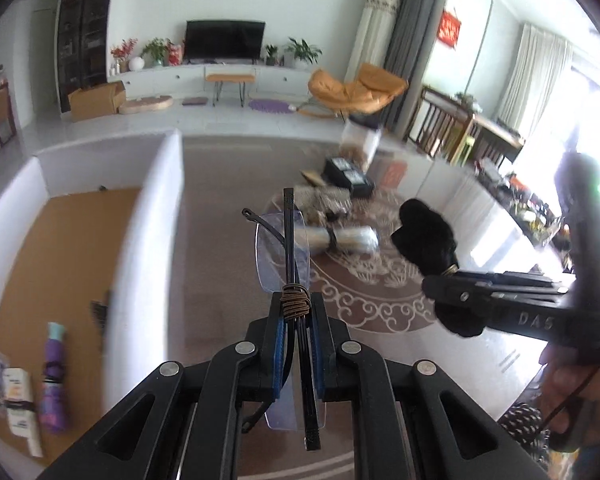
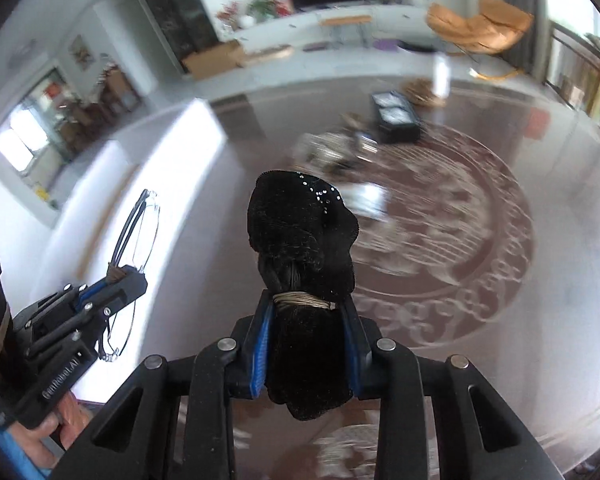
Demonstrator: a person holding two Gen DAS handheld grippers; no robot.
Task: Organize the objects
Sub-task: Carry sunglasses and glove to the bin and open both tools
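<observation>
so the left tongs (image 1: 296, 320) are clamped tight on a folded pair of rimless glasses (image 1: 284, 248), blue pads pressing the bundle from both sides. there's a brown cord (image 1: 296, 304) wound round the folded arms right at the tips of the tongs, and the clear lenses stick out past them toward 12 o'clock in the left wrist view. in the right wrist view the same glasses (image 2: 140, 232) show up at about 9 o'clock, held in the air beside the white box wall.

the right tongs (image 2: 306, 320) are closed on a black velvet pouch (image 2: 300, 232), no earlier shot to compare with. a pale cord (image 2: 304, 300) is tied round its neck just at the pad tips, and the fuzzy top, with a few tiny sparkles, bulges up toward 12. from the left wrist view that pouch (image 1: 428, 236) sits at 3 o'clock, well apart from the glasses.

at 9 o'clock in the left view there's an open white box (image 1: 156, 216) with a cardboard-brown floor; a folded purple umbrella (image 1: 54, 380) and a pale tube (image 1: 20, 400) lie side by side in its near corner.

below both tongs is a brown counter (image 1: 220, 208) with a pale swirl medallion. further off toward 1 o'clock there's a blurry heap of things and a dark tray (image 1: 348, 176), can't make out the small stuff.
</observation>
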